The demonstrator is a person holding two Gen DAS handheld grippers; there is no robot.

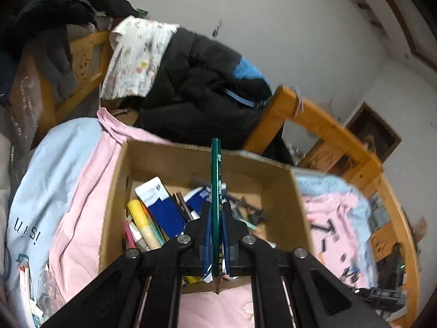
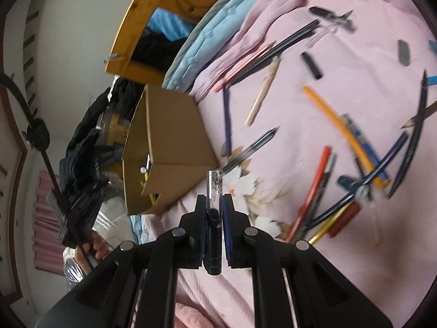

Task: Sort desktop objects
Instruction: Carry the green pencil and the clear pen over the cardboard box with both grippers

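- Left hand-held gripper (image 1: 217, 213), clamped on green pencil (image 1: 216, 191) above cardboard box (image 1: 278, 191): release over the box's middle.
- Right hand-held gripper (image 2: 215, 205) grips a pen (image 2: 215, 188) beside the box.

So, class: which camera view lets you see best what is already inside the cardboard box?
The left wrist view: it looks down into the open cardboard box, showing stationery heaped inside. The right wrist view shows the box mainly from outside, with little of its contents visible.

left gripper (image 1: 215, 205): clamped, tilted down | right gripper (image 2: 215, 201): clamped, tilted down
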